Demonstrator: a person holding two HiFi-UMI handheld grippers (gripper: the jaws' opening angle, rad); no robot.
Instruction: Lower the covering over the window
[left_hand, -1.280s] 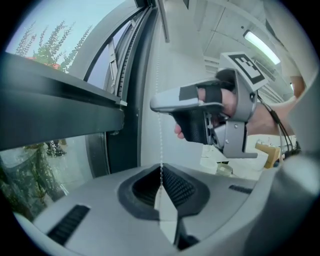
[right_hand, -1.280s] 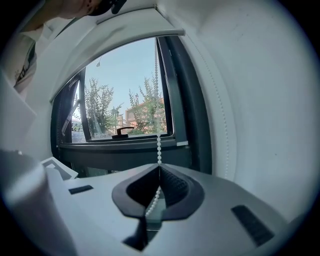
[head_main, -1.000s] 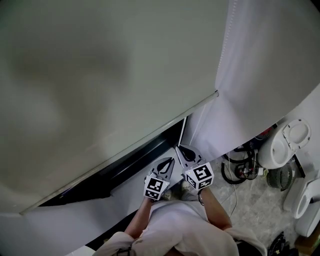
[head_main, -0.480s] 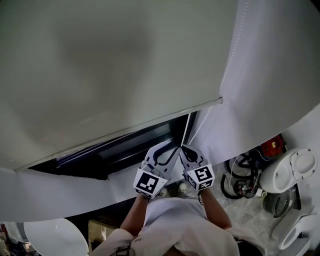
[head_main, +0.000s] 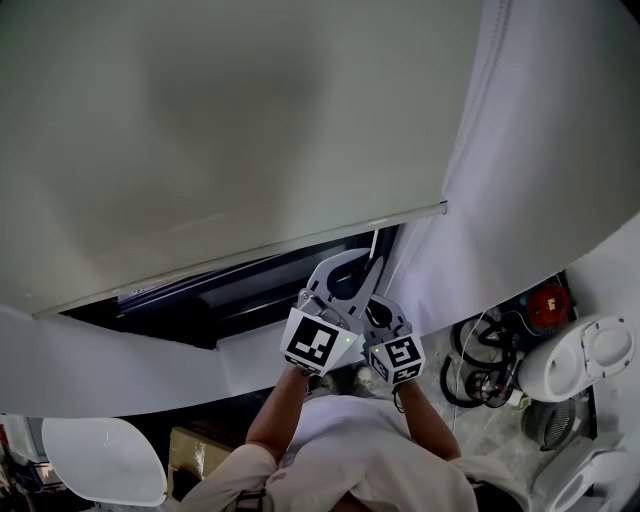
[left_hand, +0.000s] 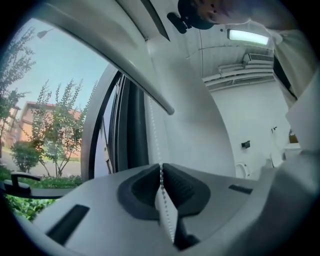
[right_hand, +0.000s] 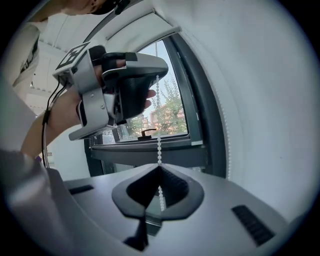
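Fingers (left_hand: 182, 187) of left gripper (left_hand: 161, 169) just closing, now pinched on bead chain (left_hand: 164, 199). Right gripper (right_hand: 160, 169) fingers (right_hand: 177, 190) pressed together on same chain, directly below left. Chain hanging at right edge of white blind (head_main: 220, 150). Blind drawn most of way down, bottom rail (head_main: 250, 257) above dark window (head_main: 270, 285) strip.

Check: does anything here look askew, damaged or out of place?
Nothing stands out. The blind's bottom bar looks straight and the bead chain hangs untangled; the left gripper has just closed on it above the right gripper.
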